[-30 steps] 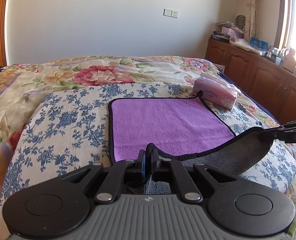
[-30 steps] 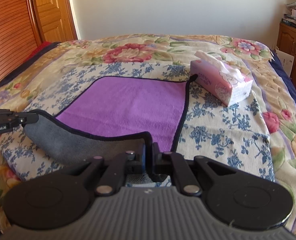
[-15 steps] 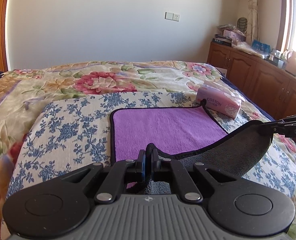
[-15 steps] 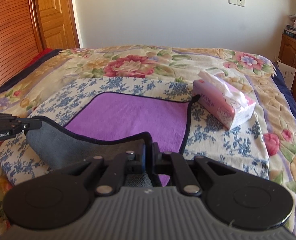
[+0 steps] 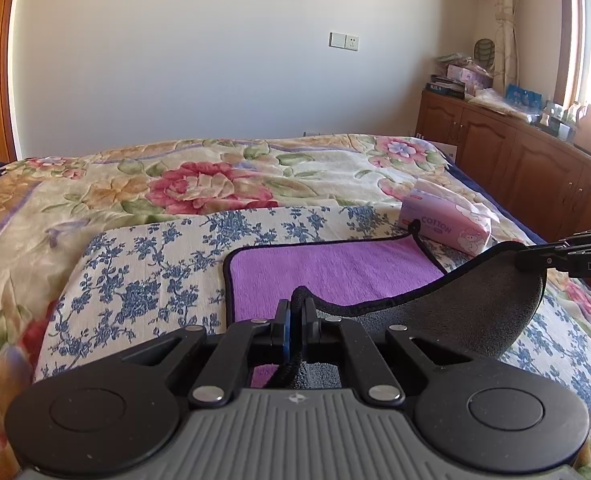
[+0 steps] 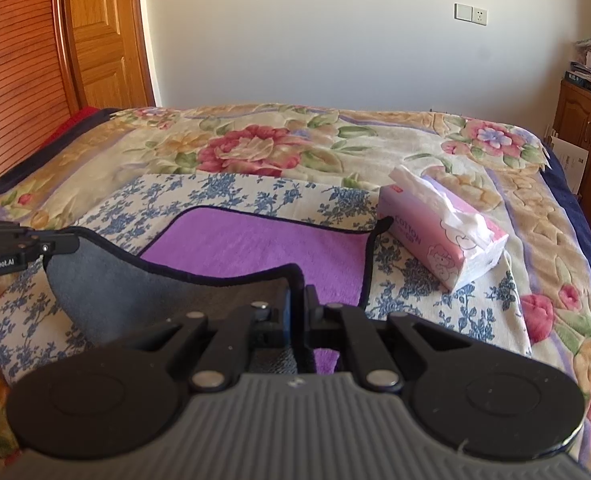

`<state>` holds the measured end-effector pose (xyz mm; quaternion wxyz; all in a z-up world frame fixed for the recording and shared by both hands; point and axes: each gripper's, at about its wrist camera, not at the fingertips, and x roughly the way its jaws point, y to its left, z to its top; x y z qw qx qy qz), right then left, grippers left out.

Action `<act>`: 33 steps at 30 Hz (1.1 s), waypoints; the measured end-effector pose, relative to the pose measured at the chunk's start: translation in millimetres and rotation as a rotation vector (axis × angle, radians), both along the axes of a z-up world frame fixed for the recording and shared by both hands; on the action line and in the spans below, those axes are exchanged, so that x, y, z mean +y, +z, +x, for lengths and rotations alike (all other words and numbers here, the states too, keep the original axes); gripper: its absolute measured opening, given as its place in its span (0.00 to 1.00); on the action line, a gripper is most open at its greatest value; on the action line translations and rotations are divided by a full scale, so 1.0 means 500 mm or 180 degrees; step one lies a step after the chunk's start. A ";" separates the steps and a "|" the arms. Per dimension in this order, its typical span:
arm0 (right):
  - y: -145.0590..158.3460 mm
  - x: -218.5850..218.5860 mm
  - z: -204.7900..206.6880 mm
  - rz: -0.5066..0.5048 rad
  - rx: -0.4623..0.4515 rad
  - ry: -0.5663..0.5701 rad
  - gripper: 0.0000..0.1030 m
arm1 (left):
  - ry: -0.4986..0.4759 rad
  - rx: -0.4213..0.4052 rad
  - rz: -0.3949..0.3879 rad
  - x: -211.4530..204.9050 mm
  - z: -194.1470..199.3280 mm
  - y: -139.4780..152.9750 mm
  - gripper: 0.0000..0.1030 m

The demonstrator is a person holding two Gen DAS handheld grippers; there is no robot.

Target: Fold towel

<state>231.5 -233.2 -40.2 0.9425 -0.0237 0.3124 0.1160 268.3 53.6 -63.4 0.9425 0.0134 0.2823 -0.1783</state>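
A purple towel with black trim and a grey underside lies on a blue-flowered cloth on the bed. Its near edge is lifted, so the grey side faces me. My left gripper is shut on the near left corner. My right gripper is shut on the near right corner; its tip also shows in the left wrist view. The left gripper's tip shows in the right wrist view. The towel sags between the two grippers.
A pink tissue pack lies just right of the towel's far right corner, also in the left wrist view. A floral bedspread covers the bed. A wooden cabinet stands at the right, a wooden door at the left.
Both grippers have risen and moved forward over the towel with its near edge. More grey underside shows and less purple is visible.
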 end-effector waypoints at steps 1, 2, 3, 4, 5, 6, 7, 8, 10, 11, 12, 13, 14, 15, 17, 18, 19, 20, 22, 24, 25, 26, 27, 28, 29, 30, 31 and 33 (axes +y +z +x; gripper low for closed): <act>0.001 -0.001 0.003 0.0001 -0.0005 0.0001 0.07 | -0.0001 -0.0002 0.0000 -0.001 0.003 0.001 0.06; 0.001 -0.001 0.006 0.0000 -0.0010 0.0002 0.07 | -0.0002 -0.0007 0.0002 -0.002 0.006 0.002 0.06; 0.002 -0.001 0.009 -0.0004 -0.0018 0.0007 0.07 | -0.0001 -0.0011 0.0005 -0.003 0.009 0.002 0.06; 0.003 -0.001 0.013 -0.0006 -0.0024 0.0012 0.07 | -0.0003 -0.0013 0.0009 -0.005 0.012 0.003 0.06; 0.003 -0.001 0.016 -0.0009 -0.0030 0.0015 0.07 | -0.0003 -0.0016 0.0014 -0.006 0.015 0.004 0.06; 0.004 -0.001 0.020 -0.0015 -0.0038 0.0018 0.07 | -0.0002 -0.0021 0.0017 -0.007 0.018 0.004 0.06; 0.005 -0.001 0.024 -0.0019 -0.0046 0.0019 0.07 | 0.0002 -0.0026 0.0019 -0.008 0.022 0.004 0.06; 0.006 -0.001 0.027 -0.0022 -0.0055 0.0021 0.07 | 0.0008 -0.0030 0.0016 -0.008 0.025 0.005 0.06; 0.008 -0.001 0.036 -0.0020 -0.0075 0.0018 0.07 | 0.0028 -0.0045 0.0007 -0.008 0.032 0.006 0.06; 0.009 -0.002 0.041 -0.0016 -0.0085 0.0017 0.07 | 0.0040 -0.0052 0.0000 -0.007 0.036 0.006 0.06; 0.010 -0.003 0.045 -0.0013 -0.0091 0.0014 0.07 | 0.0052 -0.0056 -0.0008 -0.007 0.041 0.007 0.06; 0.010 -0.003 0.050 -0.0014 -0.0096 0.0011 0.07 | 0.0060 -0.0059 -0.0014 -0.007 0.046 0.006 0.06; 0.011 -0.003 0.054 -0.0016 -0.0100 0.0007 0.07 | 0.0065 -0.0064 -0.0014 -0.008 0.051 0.006 0.06; 0.011 -0.003 0.058 -0.0020 -0.0105 0.0006 0.07 | 0.0070 -0.0074 -0.0010 -0.008 0.057 0.006 0.06; 0.012 -0.002 0.067 -0.0033 -0.0117 0.0007 0.07 | 0.0096 -0.0100 0.0000 -0.009 0.067 0.006 0.06; 0.012 -0.002 0.071 -0.0041 -0.0123 0.0007 0.07 | 0.0109 -0.0111 0.0000 -0.009 0.072 0.007 0.06; 0.013 -0.002 0.075 -0.0046 -0.0132 0.0006 0.07 | 0.0112 -0.0115 -0.0004 -0.009 0.076 0.006 0.06; 0.013 -0.002 0.078 -0.0051 -0.0141 0.0003 0.07 | 0.0111 -0.0117 -0.0007 -0.010 0.081 0.006 0.06; 0.014 -0.004 0.086 -0.0056 -0.0163 -0.0007 0.07 | 0.0109 -0.0134 0.0007 -0.012 0.090 0.006 0.06; 0.013 -0.006 0.093 -0.0068 -0.0177 -0.0018 0.07 | 0.0105 -0.0150 0.0018 -0.016 0.099 0.007 0.06; 0.013 -0.007 0.097 -0.0070 -0.0184 -0.0025 0.07 | 0.0103 -0.0159 0.0024 -0.018 0.103 0.007 0.06; 0.012 -0.008 0.102 -0.0071 -0.0191 -0.0032 0.07 | 0.0100 -0.0166 0.0028 -0.020 0.108 0.007 0.06; 0.011 -0.009 0.106 -0.0071 -0.0196 -0.0038 0.07 | 0.0098 -0.0173 0.0033 -0.021 0.113 0.007 0.06; 0.011 -0.010 0.110 -0.0072 -0.0200 -0.0043 0.07 | 0.0099 -0.0180 0.0038 -0.023 0.116 0.007 0.06; 0.010 -0.011 0.114 -0.0073 -0.0207 -0.0050 0.07 | 0.0097 -0.0184 0.0041 -0.025 0.121 0.006 0.06; 0.008 -0.013 0.117 -0.0073 -0.0213 -0.0057 0.07 | 0.0098 -0.0188 0.0045 -0.026 0.124 0.005 0.06; 0.007 -0.014 0.121 -0.0071 -0.0219 -0.0066 0.07 | 0.0100 -0.0194 0.0048 -0.027 0.128 0.005 0.06; 0.005 -0.018 0.126 -0.0049 -0.0243 -0.0082 0.07 | 0.0106 -0.0202 0.0049 -0.029 0.136 0.003 0.06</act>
